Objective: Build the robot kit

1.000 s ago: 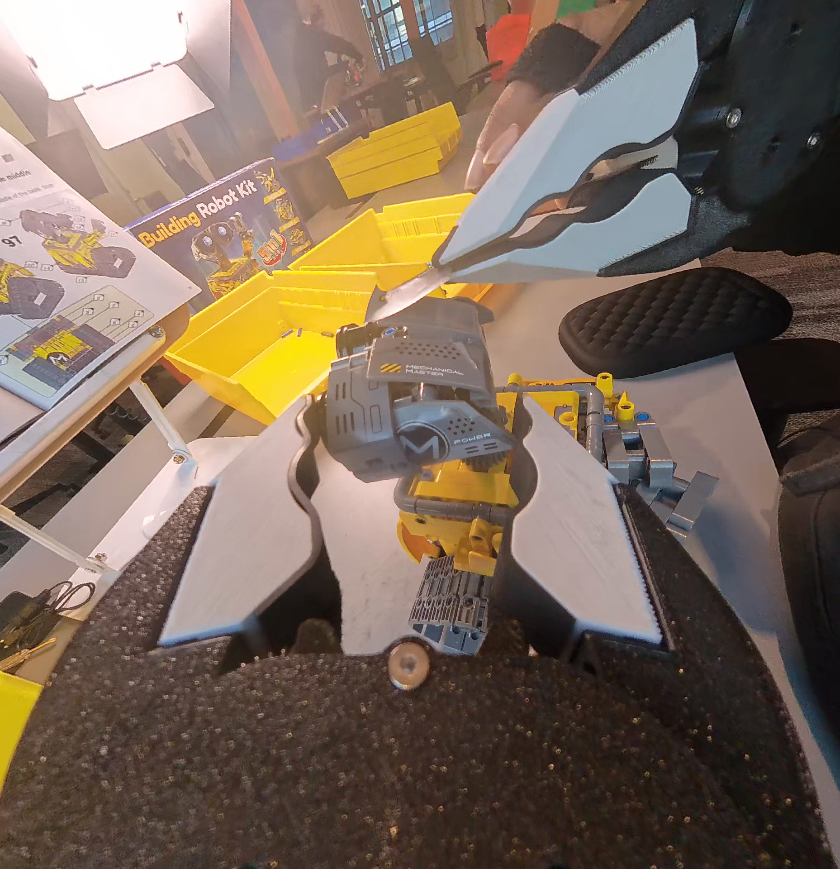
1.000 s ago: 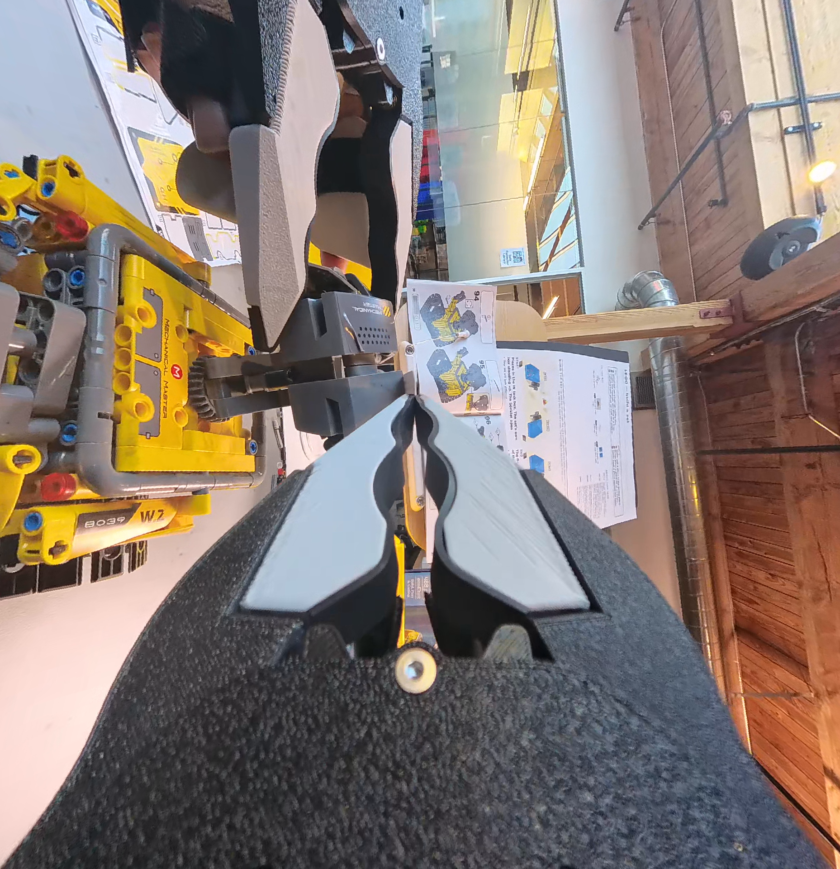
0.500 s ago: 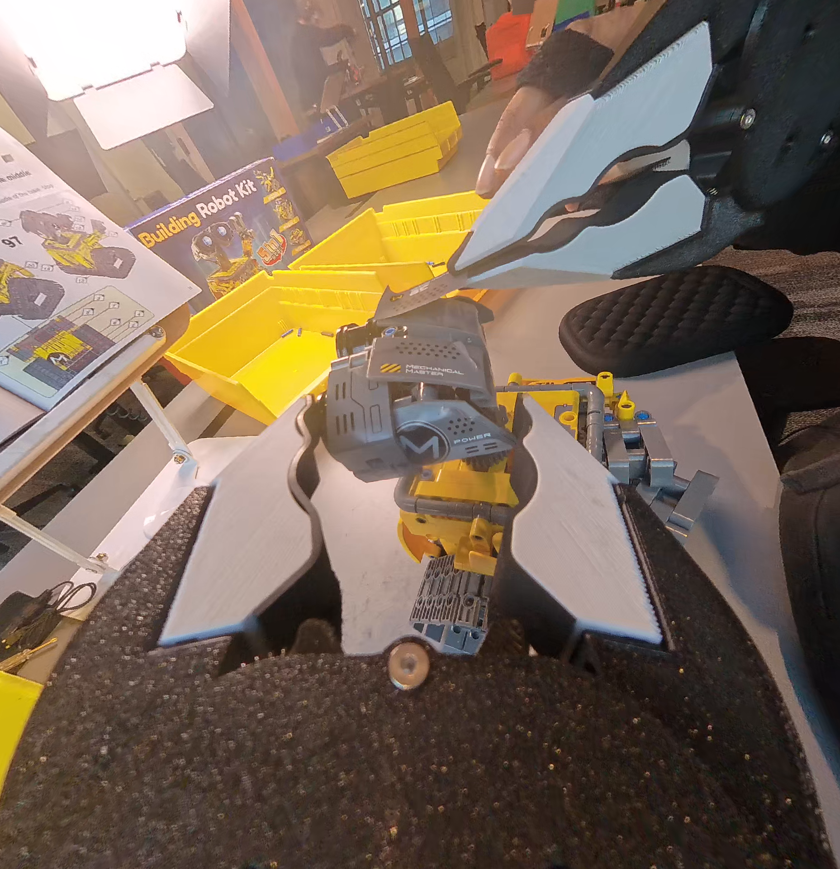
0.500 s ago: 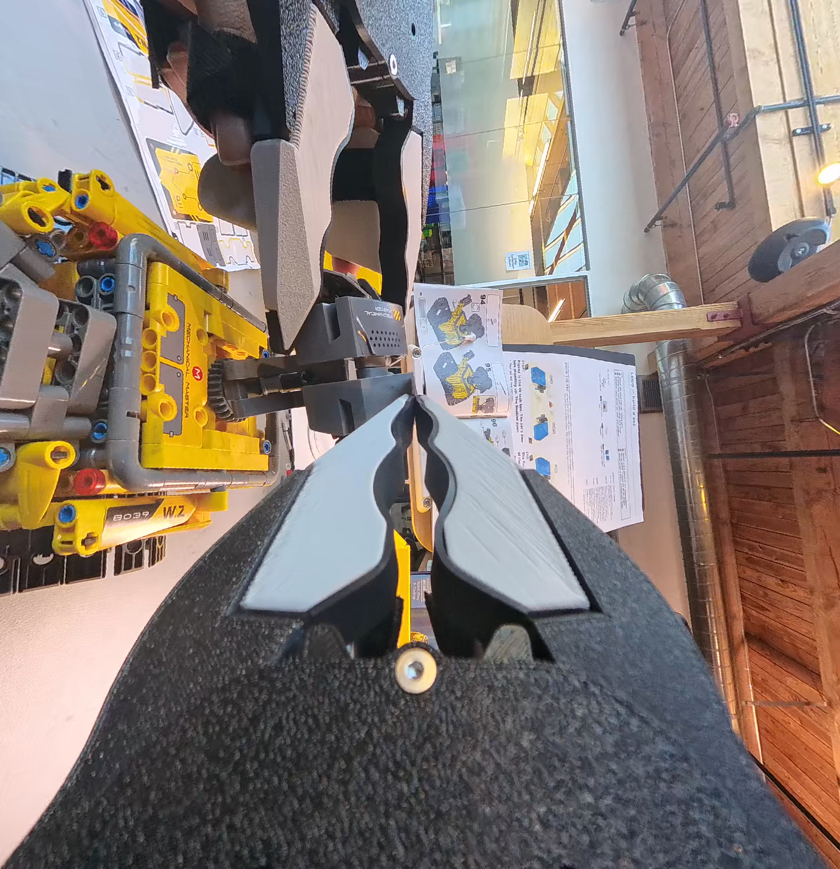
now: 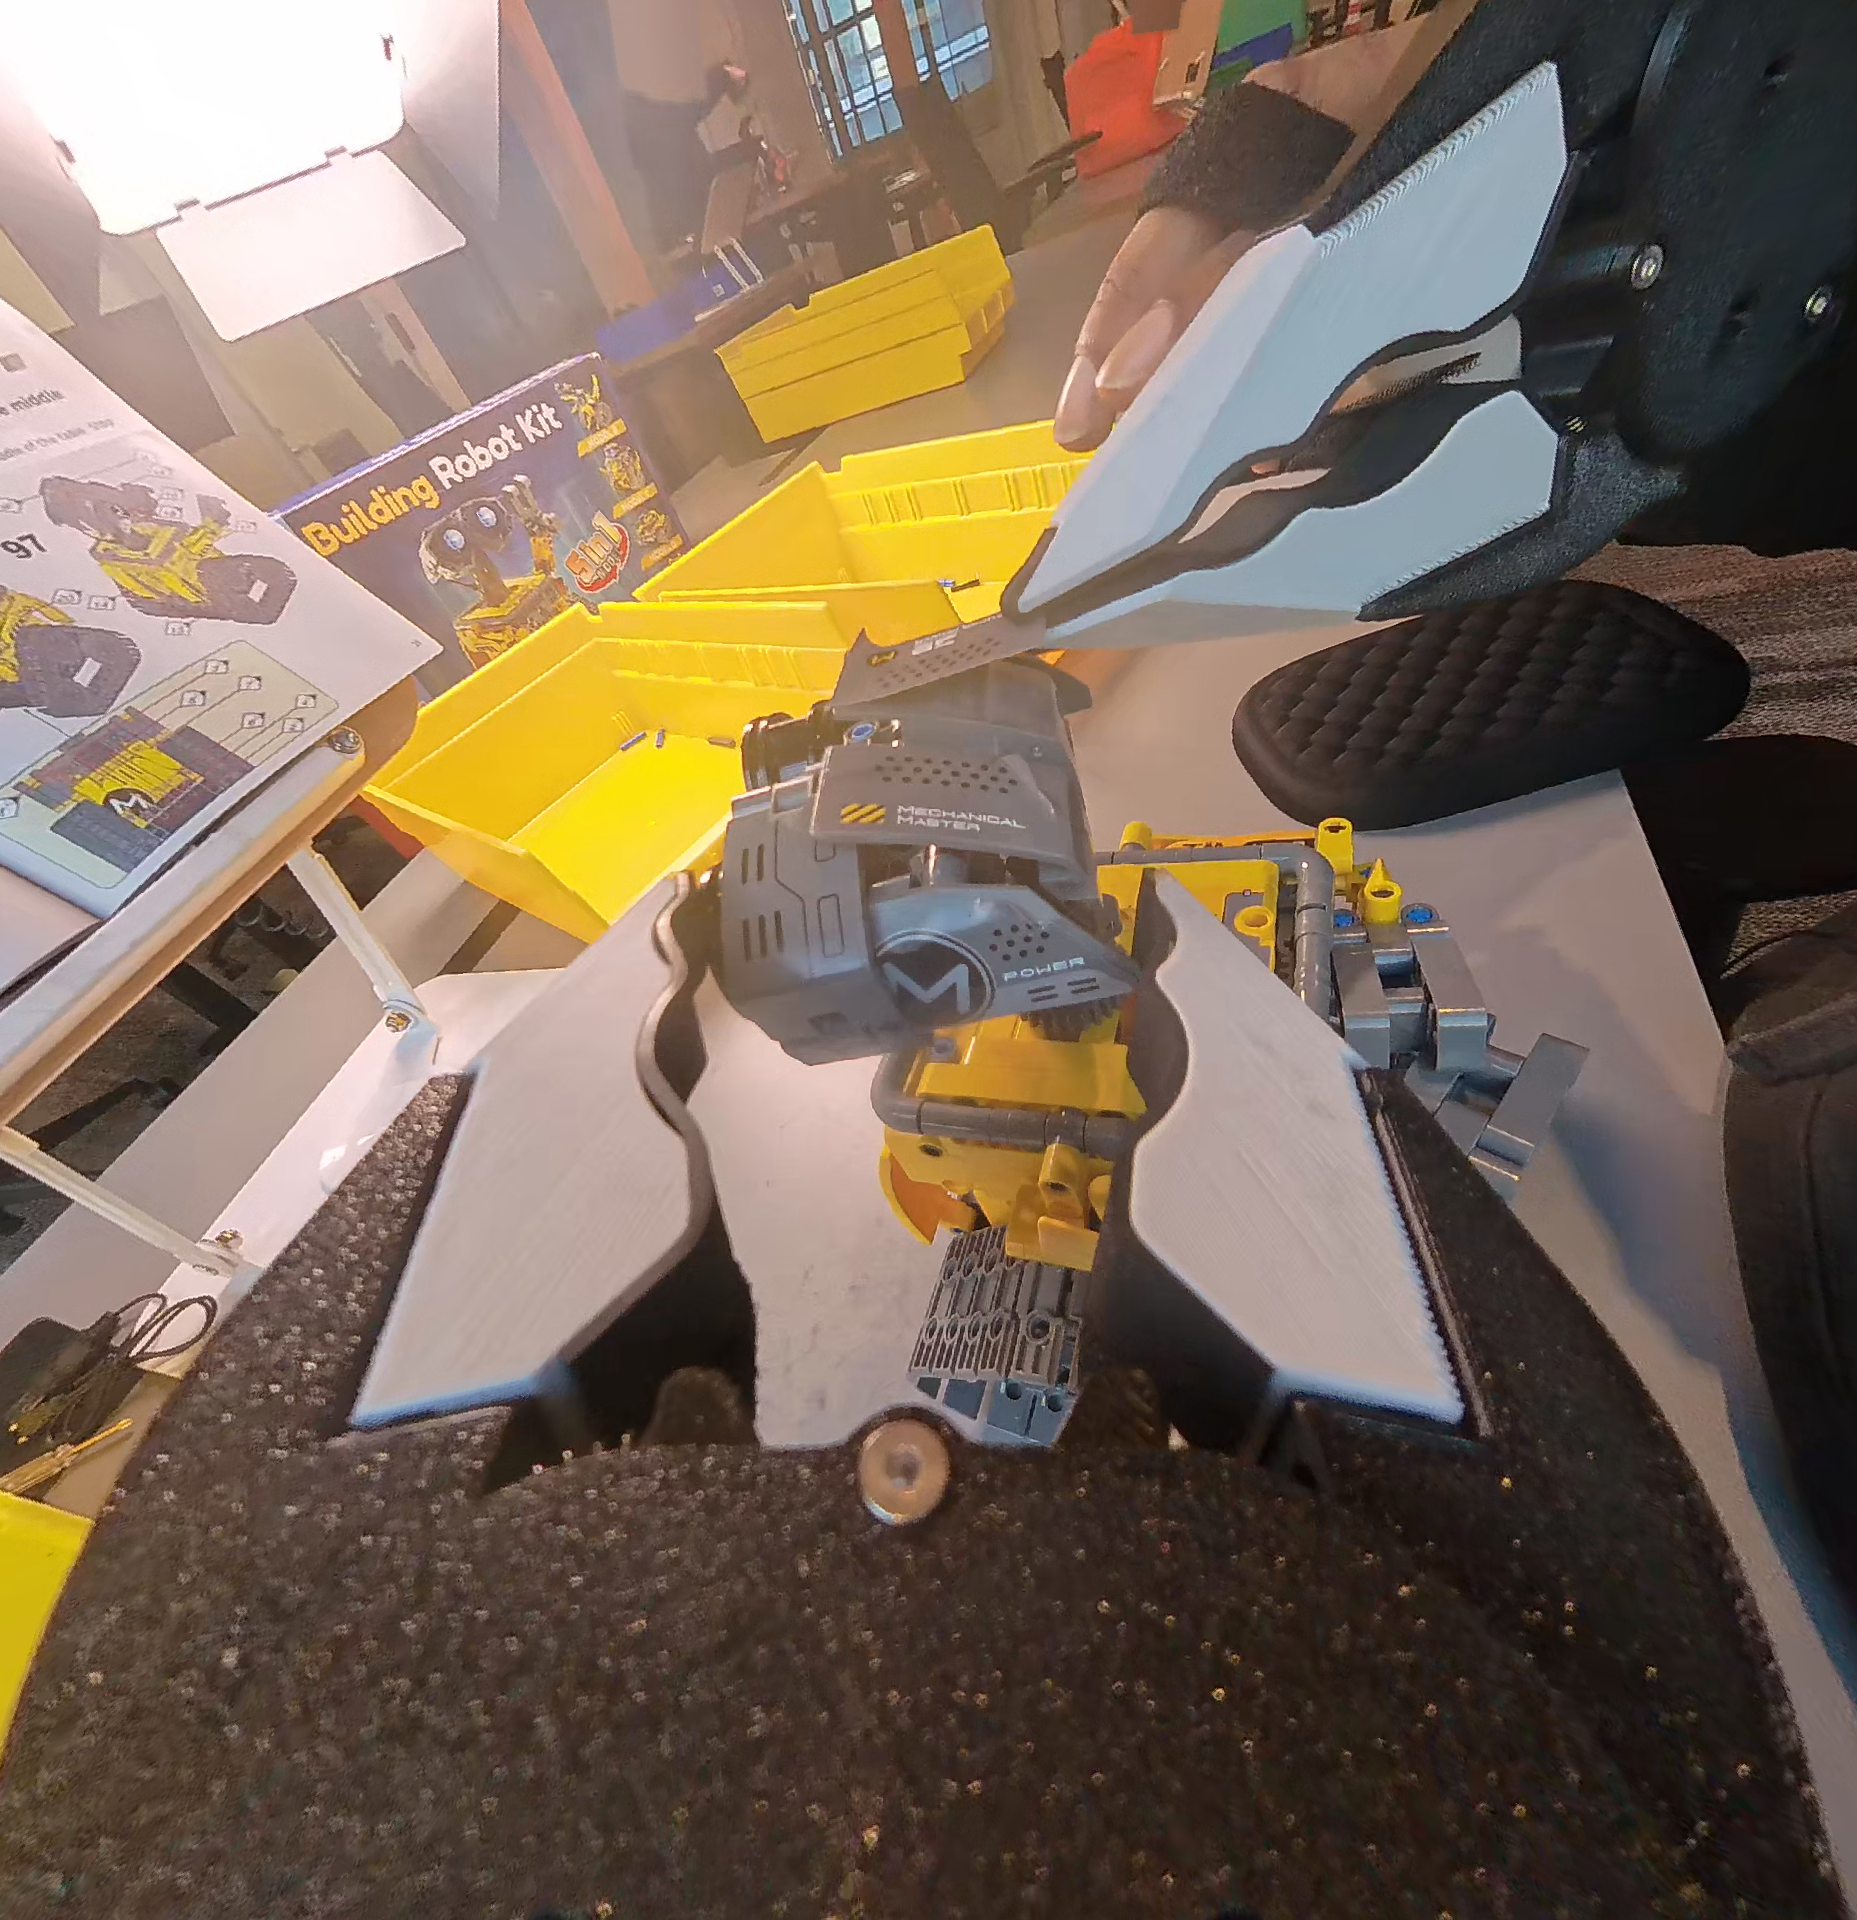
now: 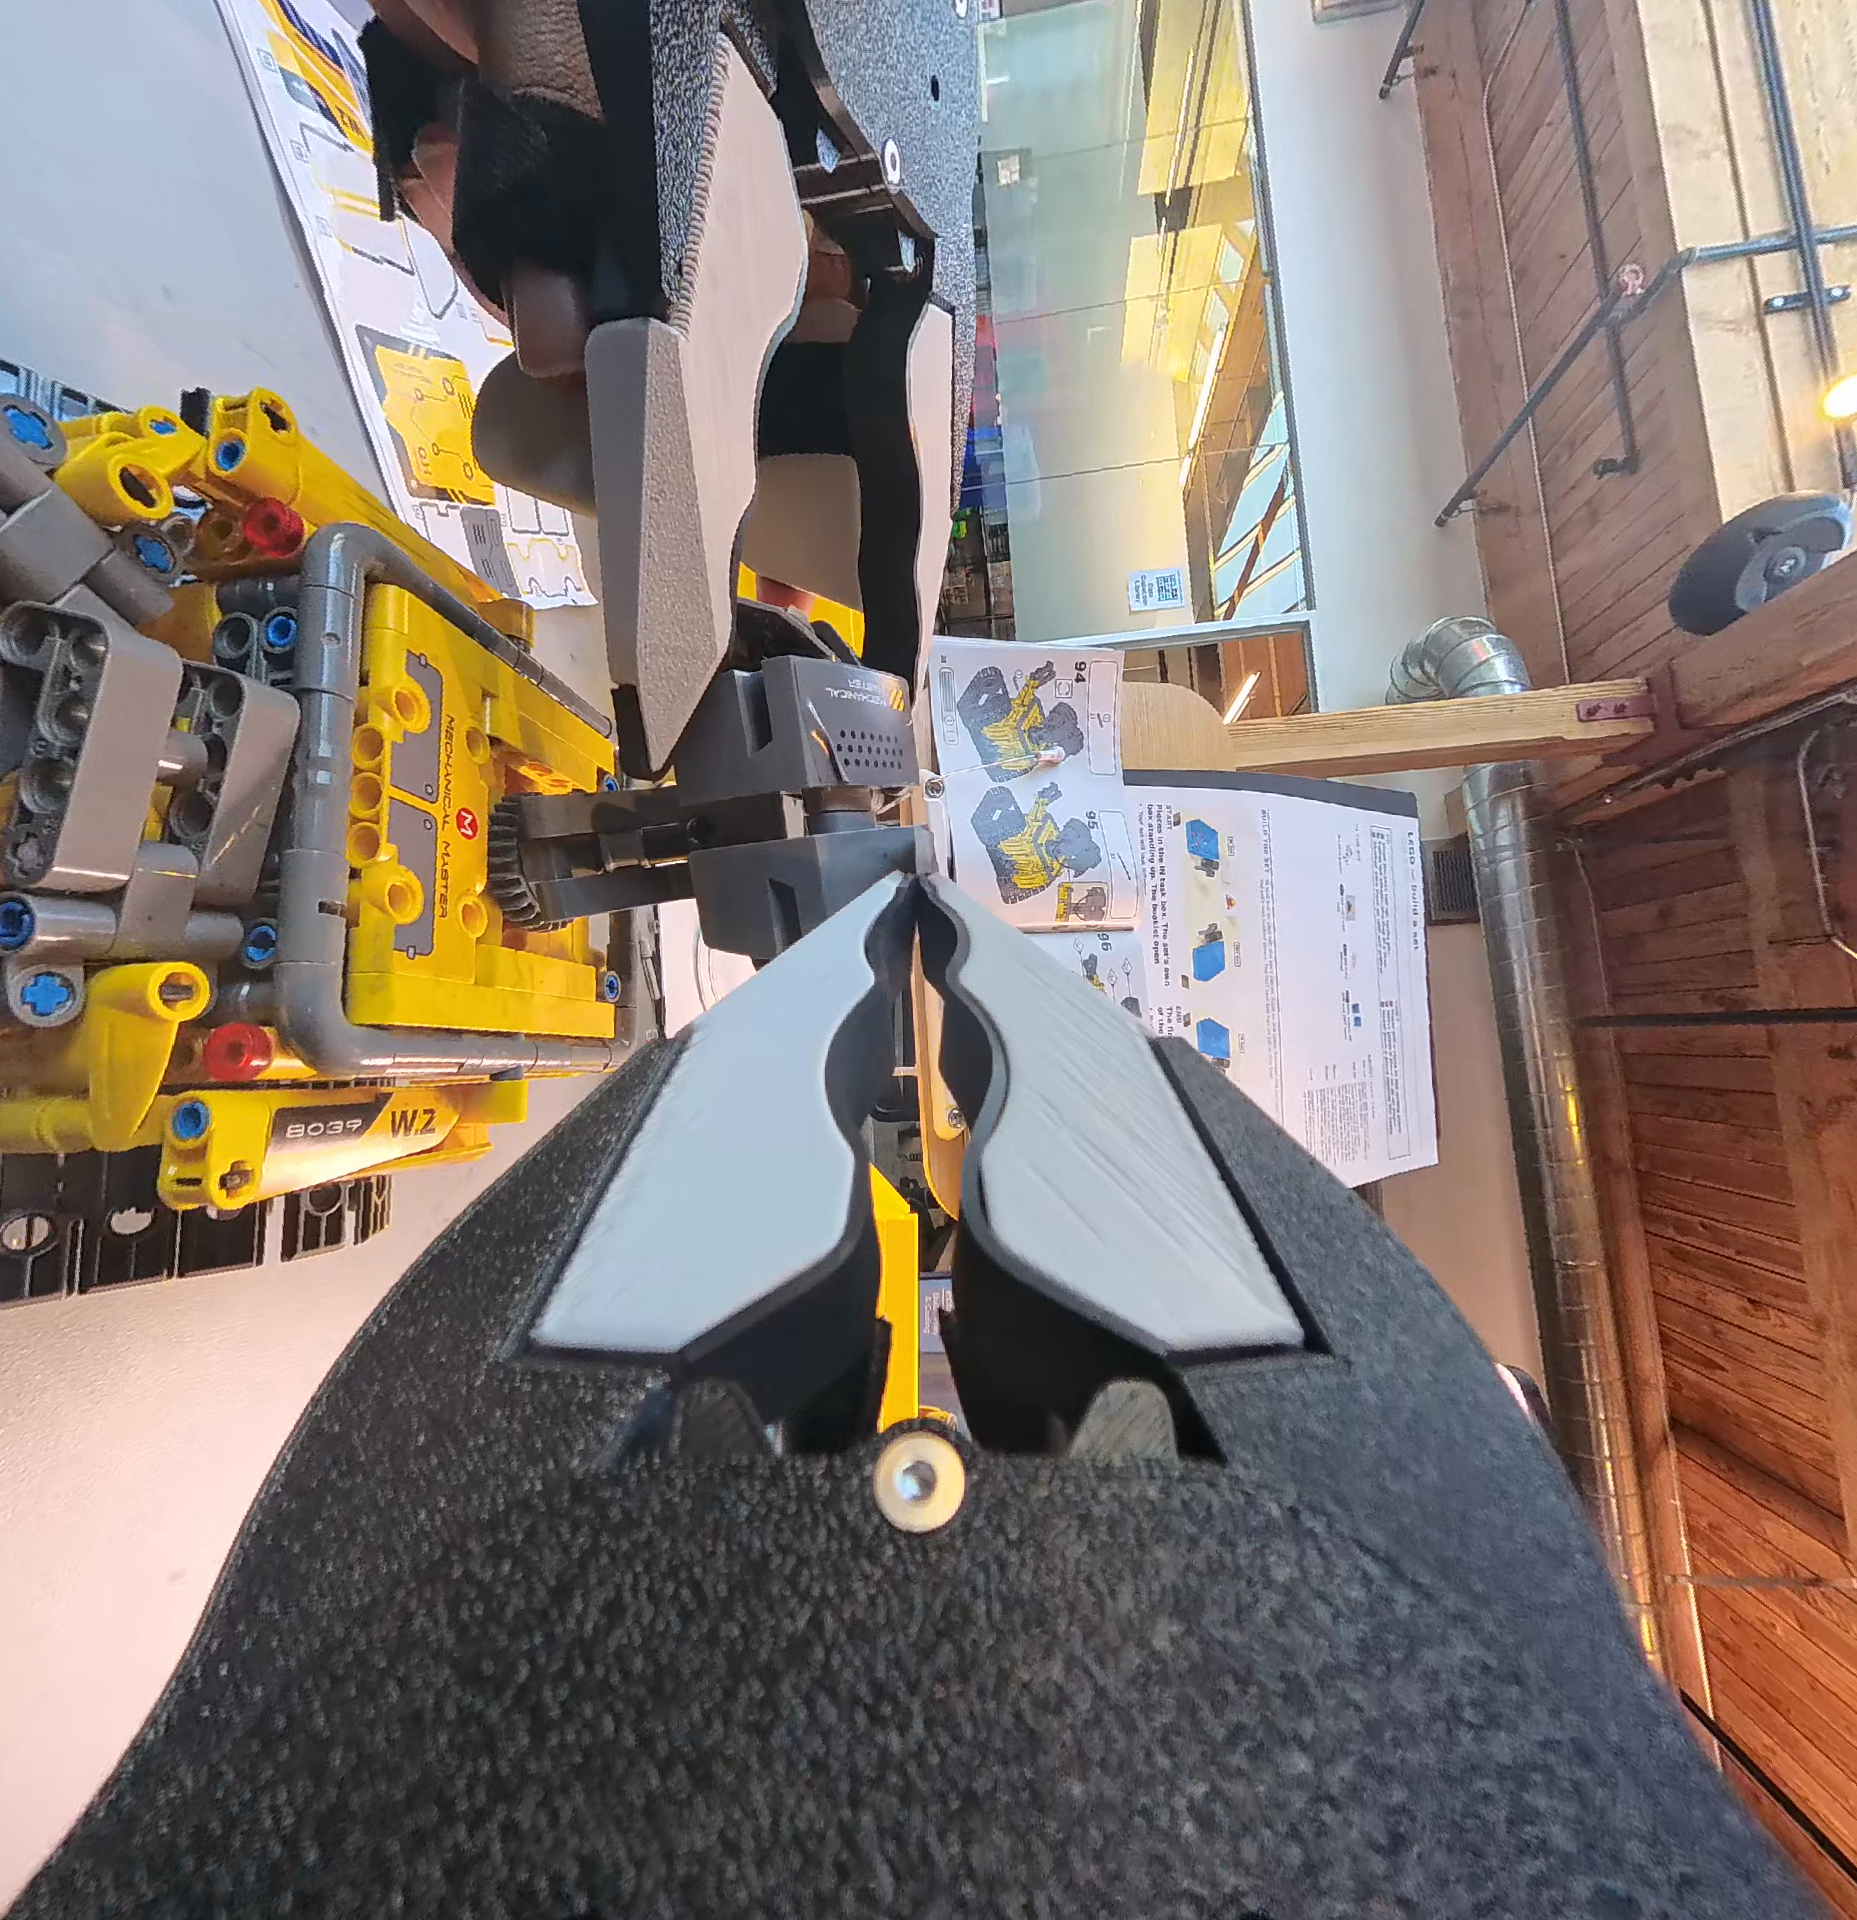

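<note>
Grey motor housing [image 5: 893,935] of a yellow and grey brick-built vehicle [image 5: 1017,1101] sits between the spread fingers of my left gripper [image 5: 908,930], which flank it on either side; from either view I cannot tell whether the fingertips actually touch it. My right gripper [image 5: 1017,608] comes in from above and behind, its fingers pressed together on a thin dark grey perforated panel [image 5: 924,655] that lies tilted just over the top of the housing, near its rear edge; whether panel and housing touch I cannot tell. In the right wrist view the same gripper [image 6: 913,883] shows its tips closed at the housing's side, the panel edge-on and hardly visible. The model rests on a pale table [image 5: 1589,935]. The housing, the panel and the yellow body carry printed markings and striped decals, whose wording I leave out. Beyond the model stand open yellow bins [image 5: 633,748], a printed kit box [image 5: 488,530] and, at left, an instruction booklet [image 5: 124,582] open on a stand, its pages bearing diagrams and numbers.
</note>
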